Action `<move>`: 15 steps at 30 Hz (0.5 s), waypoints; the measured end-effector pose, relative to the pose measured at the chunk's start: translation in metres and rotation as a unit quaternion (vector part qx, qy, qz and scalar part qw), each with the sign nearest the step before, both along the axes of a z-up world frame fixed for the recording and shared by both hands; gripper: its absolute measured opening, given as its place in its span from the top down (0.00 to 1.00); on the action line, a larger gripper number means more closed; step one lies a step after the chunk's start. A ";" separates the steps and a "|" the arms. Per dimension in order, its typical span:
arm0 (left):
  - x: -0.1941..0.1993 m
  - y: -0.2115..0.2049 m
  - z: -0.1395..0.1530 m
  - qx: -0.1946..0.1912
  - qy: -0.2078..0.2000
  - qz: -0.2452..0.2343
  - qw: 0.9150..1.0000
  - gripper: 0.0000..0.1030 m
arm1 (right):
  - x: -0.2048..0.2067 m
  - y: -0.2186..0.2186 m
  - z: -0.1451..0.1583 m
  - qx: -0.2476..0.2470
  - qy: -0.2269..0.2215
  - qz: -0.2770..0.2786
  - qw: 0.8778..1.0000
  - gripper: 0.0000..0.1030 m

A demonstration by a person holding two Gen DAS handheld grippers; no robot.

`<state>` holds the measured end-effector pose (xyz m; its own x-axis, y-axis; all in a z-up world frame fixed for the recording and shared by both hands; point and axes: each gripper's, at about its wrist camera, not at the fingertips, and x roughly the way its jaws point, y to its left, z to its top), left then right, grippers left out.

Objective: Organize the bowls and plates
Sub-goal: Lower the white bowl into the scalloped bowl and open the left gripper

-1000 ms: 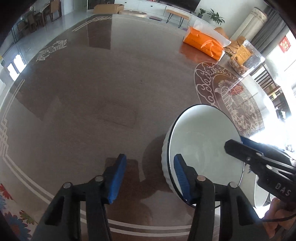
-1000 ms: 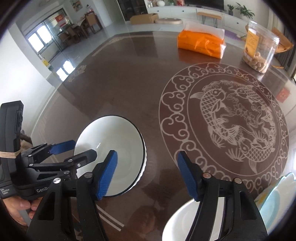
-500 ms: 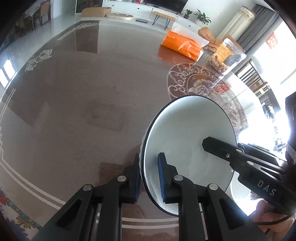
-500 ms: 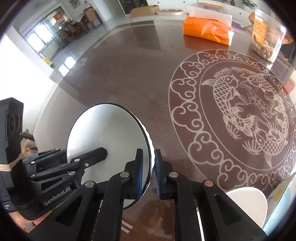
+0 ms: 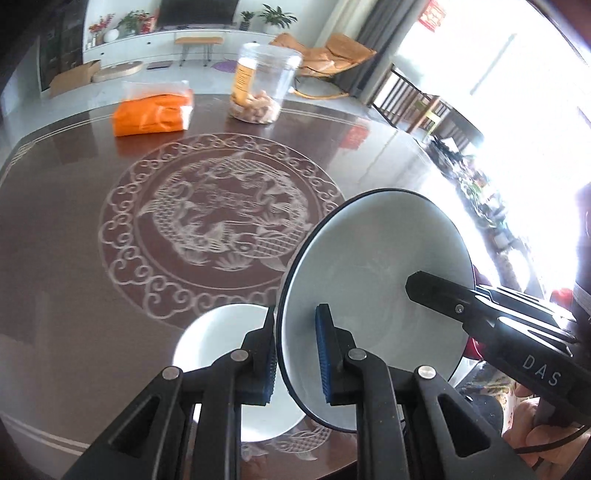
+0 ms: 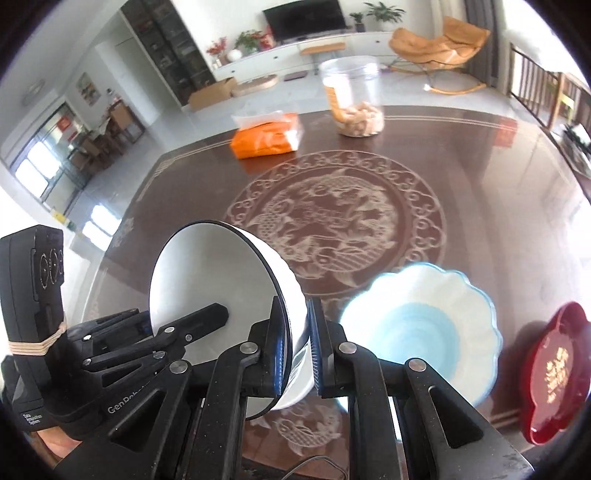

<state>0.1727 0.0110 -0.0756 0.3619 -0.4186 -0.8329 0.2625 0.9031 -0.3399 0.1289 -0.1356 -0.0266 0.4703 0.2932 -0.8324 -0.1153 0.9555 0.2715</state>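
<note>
Both tools pinch the white, black-rimmed ceramic bowl (image 5: 373,291): left gripper (image 5: 295,360) and right gripper (image 6: 299,349) each clamped on its rim. Earlier resting on the table, it now hangs tilted above a plain white bowl (image 5: 218,339).

Home living room, television (image 6: 309,20), rocking chair (image 6: 439,46), dining table (image 6: 461,155)

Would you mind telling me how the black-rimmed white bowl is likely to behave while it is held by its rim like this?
The black-rimmed white bowl looks glazed and glossy, so it may slip between the pads. It seems rigid ceramic, probably chipping if knocked against the plain white bowl below. Tilted on edge between the left hand-held gripper and right hand-held gripper, it could swing.
</note>
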 end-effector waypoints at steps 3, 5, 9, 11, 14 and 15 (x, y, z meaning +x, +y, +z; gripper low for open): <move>0.010 -0.042 -0.021 0.010 0.023 -0.033 0.999 0.83 | -0.003 -0.039 -0.015 -0.012 0.016 -0.044 0.999 0.85; 0.009 -0.061 -0.035 0.019 0.039 -0.048 0.998 0.83 | -0.004 -0.059 -0.031 -0.010 0.031 -0.070 0.997 0.85; 0.014 -0.086 -0.060 0.042 0.060 -0.062 0.995 0.83 | -0.004 -0.086 -0.063 0.000 0.054 -0.103 0.993 0.85; 0.018 -0.092 -0.068 0.052 0.065 -0.063 0.994 0.83 | -0.002 -0.095 -0.076 0.004 0.063 -0.110 0.992 0.85; 0.021 -0.096 -0.076 0.065 0.068 -0.066 0.993 0.82 | -0.002 -0.106 -0.089 0.016 0.072 -0.122 0.990 0.85; 0.022 -0.097 -0.077 0.070 0.064 -0.066 0.993 0.82 | -0.002 -0.108 -0.092 0.018 0.074 -0.124 0.989 0.85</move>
